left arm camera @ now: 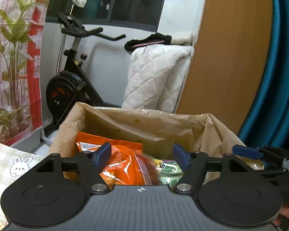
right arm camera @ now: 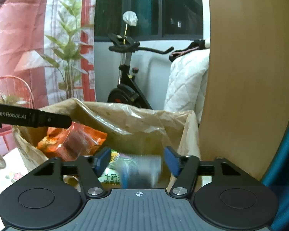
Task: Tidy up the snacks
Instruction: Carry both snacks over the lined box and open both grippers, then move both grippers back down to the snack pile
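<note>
A box lined with a tan plastic bag [left arm camera: 144, 119] [right arm camera: 125, 115] stands open in front of both grippers. Inside lie an orange snack bag [left arm camera: 123, 165] [right arm camera: 54, 142] and a green-and-white snack pack [left arm camera: 169, 167] [right arm camera: 109, 175]. My left gripper [left arm camera: 141, 154] hangs open over the box, and a blurred brown item [left arm camera: 151, 167] shows below its jaws, touching neither pad. My right gripper [right arm camera: 137, 160] is open too. A blurred blue-and-clear packet [right arm camera: 142, 171] sits between its fingers, free of them. In the right wrist view the left gripper's black body [right arm camera: 28, 117] crosses the box's left rim.
Behind the box stand an exercise bike [left arm camera: 73, 80], a white quilted blanket [left arm camera: 156, 75] and a wooden panel [left arm camera: 231, 57] beside a blue curtain [left arm camera: 279, 77]. A potted plant [left arm camera: 13, 57] is at the left. A checked cloth with a rabbit print [left arm camera: 13, 163] lies at the lower left.
</note>
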Demonstrator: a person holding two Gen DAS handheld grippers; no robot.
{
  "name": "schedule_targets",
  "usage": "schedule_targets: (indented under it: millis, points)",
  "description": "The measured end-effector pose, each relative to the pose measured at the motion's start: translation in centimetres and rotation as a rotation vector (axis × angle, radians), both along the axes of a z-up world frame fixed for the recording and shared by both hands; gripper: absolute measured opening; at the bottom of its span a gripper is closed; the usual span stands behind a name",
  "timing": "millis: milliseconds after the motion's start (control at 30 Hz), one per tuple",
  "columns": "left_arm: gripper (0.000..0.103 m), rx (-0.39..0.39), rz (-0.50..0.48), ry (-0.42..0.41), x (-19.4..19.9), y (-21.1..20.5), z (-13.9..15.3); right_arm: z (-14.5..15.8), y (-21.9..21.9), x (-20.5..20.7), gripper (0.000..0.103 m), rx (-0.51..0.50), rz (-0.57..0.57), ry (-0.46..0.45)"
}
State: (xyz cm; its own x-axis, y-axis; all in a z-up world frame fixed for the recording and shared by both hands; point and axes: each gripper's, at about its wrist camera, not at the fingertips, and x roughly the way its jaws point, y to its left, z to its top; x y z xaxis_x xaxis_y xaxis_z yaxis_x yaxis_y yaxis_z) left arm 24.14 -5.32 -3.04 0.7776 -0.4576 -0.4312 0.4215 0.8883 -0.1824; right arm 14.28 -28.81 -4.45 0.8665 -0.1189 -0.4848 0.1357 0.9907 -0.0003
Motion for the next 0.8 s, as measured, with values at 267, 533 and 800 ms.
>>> schedule_targets:
  millis: [267, 533, 800]
  points:
    - [0.074, 0.033, -0.01, -0.045, -4.0, 2.2, 1.4, 2.1, -0.2, -3.0, 0.061, 0.018, 0.011, -0.048]
    - [0.074, 0.033, 0.005, -0.053, -9.4, 5.4, 1.5, 3.0, 1.2, -7.3, 0.061, 0.082, 0.042, -0.085]
    - [0.074, 0.084, 0.015, 0.032, -13.0, 7.9, -3.3, -1.0, 3.6, -10.3, 0.061, 0.141, 0.046, -0.022]
